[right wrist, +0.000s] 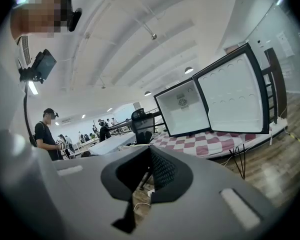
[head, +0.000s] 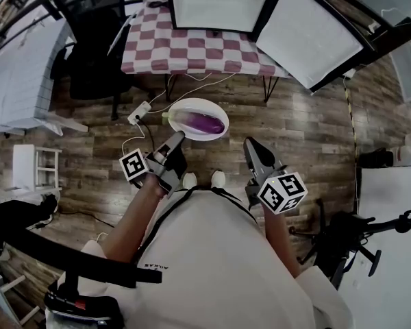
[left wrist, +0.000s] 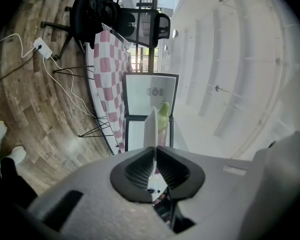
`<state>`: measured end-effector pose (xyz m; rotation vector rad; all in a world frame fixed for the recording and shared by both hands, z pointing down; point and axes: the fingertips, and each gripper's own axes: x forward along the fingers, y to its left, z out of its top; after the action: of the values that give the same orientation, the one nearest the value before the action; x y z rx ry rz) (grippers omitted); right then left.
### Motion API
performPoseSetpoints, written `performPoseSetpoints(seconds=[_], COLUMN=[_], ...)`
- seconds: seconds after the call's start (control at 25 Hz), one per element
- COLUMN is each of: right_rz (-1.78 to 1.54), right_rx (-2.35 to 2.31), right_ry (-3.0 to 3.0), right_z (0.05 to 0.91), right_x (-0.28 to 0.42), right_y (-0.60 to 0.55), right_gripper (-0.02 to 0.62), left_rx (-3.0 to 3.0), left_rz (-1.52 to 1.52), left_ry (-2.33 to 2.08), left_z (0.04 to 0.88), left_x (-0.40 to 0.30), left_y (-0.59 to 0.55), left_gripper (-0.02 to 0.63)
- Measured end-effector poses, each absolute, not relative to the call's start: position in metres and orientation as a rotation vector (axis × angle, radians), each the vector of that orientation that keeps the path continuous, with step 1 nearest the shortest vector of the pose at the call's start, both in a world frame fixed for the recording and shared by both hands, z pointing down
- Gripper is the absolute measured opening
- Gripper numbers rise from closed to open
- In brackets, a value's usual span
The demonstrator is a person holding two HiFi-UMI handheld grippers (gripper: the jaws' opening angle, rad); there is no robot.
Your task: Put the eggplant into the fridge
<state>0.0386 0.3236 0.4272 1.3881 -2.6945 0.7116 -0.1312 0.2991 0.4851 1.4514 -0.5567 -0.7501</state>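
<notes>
A purple eggplant [head: 204, 122] with a green stem lies on a white plate [head: 192, 105] held above the wood floor in the head view. My left gripper [head: 178, 137] is shut on the plate's near rim. In the left gripper view the plate [left wrist: 151, 129] stands edge-on between the pads [left wrist: 155, 151], and the eggplant's green end [left wrist: 164, 115] shows beyond it. The small fridge [head: 216, 2] stands on a checkered table [head: 192, 46] ahead, its door [head: 315, 36] swung open to the right. My right gripper [head: 250, 144] hangs beside the plate, shut on nothing [right wrist: 150, 151].
A black office chair [head: 96, 40] stands left of the checkered table. A power strip [head: 138, 112] and white cables lie on the floor under the plate. A white stool [head: 35, 166] is at the left. People [right wrist: 45, 134] stand far off in the right gripper view.
</notes>
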Motion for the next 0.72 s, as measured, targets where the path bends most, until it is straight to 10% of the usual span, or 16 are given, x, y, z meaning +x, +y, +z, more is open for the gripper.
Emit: performPoseSetpoints(seconds=[0.72], right_rz=[0.743], right_rx=[1.457], right_ry=[-2.674], right_z=[0.439], right_x=[0.006], right_y=[0.311], right_gripper=[0.006], left_rx=[1.472], left_rz=[-0.697], left_ry=[-0.536], left_z=[0.493], left_x=[-0.168], left_y=[0.282], left_gripper=[0.029])
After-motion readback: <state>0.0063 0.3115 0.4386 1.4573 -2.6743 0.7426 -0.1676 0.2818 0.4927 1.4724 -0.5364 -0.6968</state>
